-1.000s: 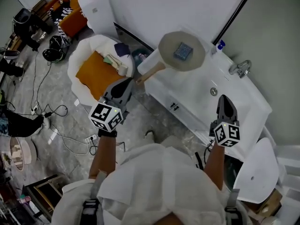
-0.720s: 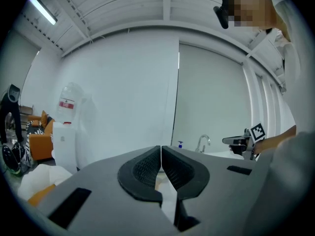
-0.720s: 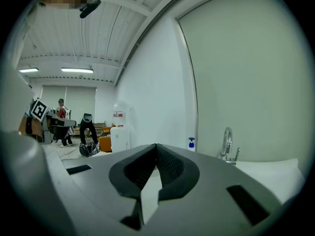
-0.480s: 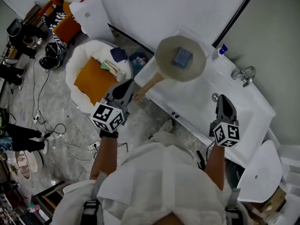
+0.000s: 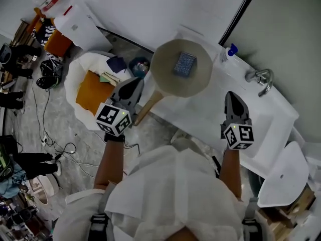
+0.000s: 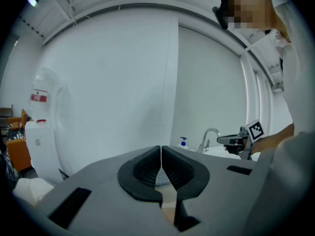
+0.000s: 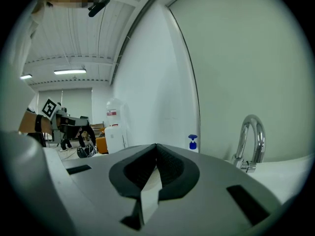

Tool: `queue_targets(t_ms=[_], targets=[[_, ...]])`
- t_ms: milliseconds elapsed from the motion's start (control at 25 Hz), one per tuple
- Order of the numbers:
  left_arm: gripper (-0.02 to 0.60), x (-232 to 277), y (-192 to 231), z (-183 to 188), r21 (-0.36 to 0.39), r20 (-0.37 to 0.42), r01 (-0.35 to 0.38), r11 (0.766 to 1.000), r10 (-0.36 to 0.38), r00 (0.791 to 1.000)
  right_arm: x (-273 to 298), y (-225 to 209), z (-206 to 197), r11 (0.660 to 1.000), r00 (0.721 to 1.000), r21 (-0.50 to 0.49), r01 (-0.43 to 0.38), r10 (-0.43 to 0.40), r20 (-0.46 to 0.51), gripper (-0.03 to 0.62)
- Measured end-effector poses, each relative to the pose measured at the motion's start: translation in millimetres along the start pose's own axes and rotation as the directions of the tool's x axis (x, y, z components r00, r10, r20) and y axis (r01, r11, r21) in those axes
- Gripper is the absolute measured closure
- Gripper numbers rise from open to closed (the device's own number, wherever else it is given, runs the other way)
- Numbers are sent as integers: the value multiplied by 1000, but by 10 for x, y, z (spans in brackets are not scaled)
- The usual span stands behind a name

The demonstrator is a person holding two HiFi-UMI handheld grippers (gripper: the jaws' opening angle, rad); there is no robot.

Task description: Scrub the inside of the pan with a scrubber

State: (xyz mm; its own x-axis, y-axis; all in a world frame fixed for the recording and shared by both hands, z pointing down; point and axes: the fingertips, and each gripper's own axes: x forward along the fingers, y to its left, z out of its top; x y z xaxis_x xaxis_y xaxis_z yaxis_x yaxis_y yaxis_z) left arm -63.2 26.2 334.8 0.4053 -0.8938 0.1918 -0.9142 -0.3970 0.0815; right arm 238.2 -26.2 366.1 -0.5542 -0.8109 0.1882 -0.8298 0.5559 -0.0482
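A beige pan [image 5: 181, 68] sits on the white sink counter [image 5: 210, 112], its wooden handle [image 5: 148, 106] sticking out over the counter's near-left edge. A blue-grey scrubber [image 5: 184, 64] lies inside the pan. My left gripper [image 5: 134, 83] [image 6: 161, 154] is shut and empty, hovering just left of the handle without touching it. My right gripper [image 5: 230, 95] [image 7: 156, 151] is shut and empty too, over the counter to the right of the pan. Each gripper shows in the other's view: the right gripper [image 6: 236, 140] and the left gripper [image 7: 64, 119].
A chrome faucet [image 5: 261, 78] [image 7: 251, 141] and a blue-capped soap bottle [image 5: 230, 50] [image 6: 183, 142] stand at the counter's back. A white tub holding an orange cloth [image 5: 90, 87] sits on the floor to the left. Cables and bags [image 5: 45, 69] litter the floor; a white lid [image 5: 281, 177] lies at right.
Both grippers have moved forward toward the counter. The left one now sits beside the pan handle, the right one over the counter. Pan and scrubber stay put.
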Motion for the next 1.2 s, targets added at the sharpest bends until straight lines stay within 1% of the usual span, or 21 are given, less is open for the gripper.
queue_targets(t_ms=[120,280,360,440,600,800,920,1040,1200], targets=[[563,193,36,-37,8,-33,26,1000,-26,999,110,-41,-55,1000,1000,13,-3,3,-17,586],[563,427,96,-153,-7,-82,51,999,-51,995,209,-95,-128,1000,999,28,9,-7,-38,586],[563,524,125,-210,-9,-112,76,997,-77,991,241,-93,-184,999,998,34,21,-19,-53,586],[563,617,187,-215,-15,-123,105,994,-106,987,258,-81,-220,998,997,39,46,-44,-69,586],[563,720,377,-112,-31,-109,158,987,-160,981,320,23,-145,995,992,28,94,-92,-91,586],[563,826,648,-36,-43,-94,204,978,-207,974,506,179,-120,990,986,27,137,-133,-105,586],[563,882,789,32,-33,-90,244,969,-246,965,634,317,-139,987,982,32,158,-153,-109,586],[563,909,929,89,-35,-71,271,962,-273,959,772,447,-150,986,981,36,165,-160,-107,586],[563,1033,1041,105,-42,-52,323,946,-325,944,877,473,-182,975,972,52,215,-209,-102,585]])
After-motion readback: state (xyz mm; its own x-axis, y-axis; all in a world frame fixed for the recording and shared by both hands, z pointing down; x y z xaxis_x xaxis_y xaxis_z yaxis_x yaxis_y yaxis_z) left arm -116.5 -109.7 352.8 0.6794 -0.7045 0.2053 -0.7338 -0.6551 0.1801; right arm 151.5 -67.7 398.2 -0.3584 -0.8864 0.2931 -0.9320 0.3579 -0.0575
